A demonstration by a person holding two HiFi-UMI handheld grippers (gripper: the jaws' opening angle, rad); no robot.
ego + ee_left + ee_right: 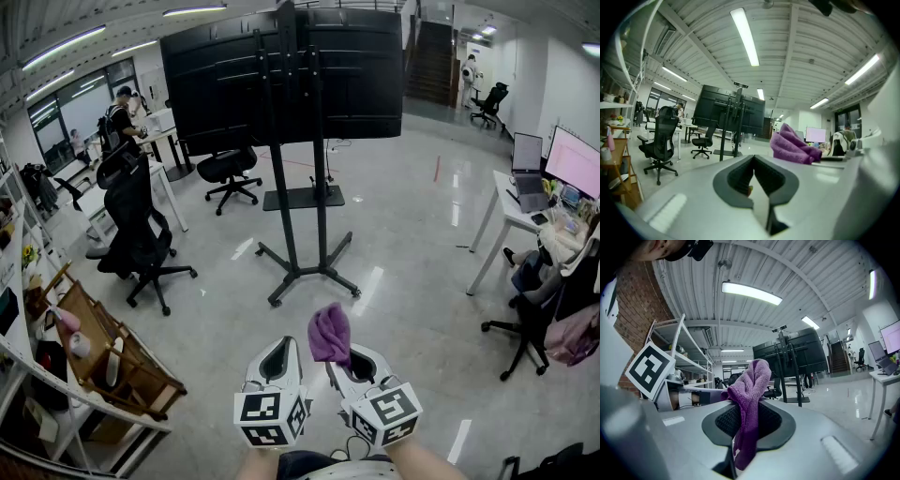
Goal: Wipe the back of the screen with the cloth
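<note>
Purple cloth (pixel 330 335) sticks up in a bunch from the right gripper (pixel 353 362), whose jaws are clamped on its lower part, a tail hanging down between them in the right gripper view (pixel 749 418). The left gripper (pixel 278 360) sits just beside it, jaws brought together with nothing between them. Both are held low, over a glossy pale grey floor (pixel 403 225) that mirrors the ceiling lights. Well ahead stands the big black screen (pixel 366 75), its back and mounting rails turned this way, on a black stand (pixel 300 262) with splayed legs. A black office chair (pixel 139 234) stands at the left near white shelving (pixel 56 394) and a wooden crate, and a white counter (pixel 502 211) with a laptop and monitor lines the right side. Strip lights run along the ribbed ceiling (pixel 787 51).
</note>
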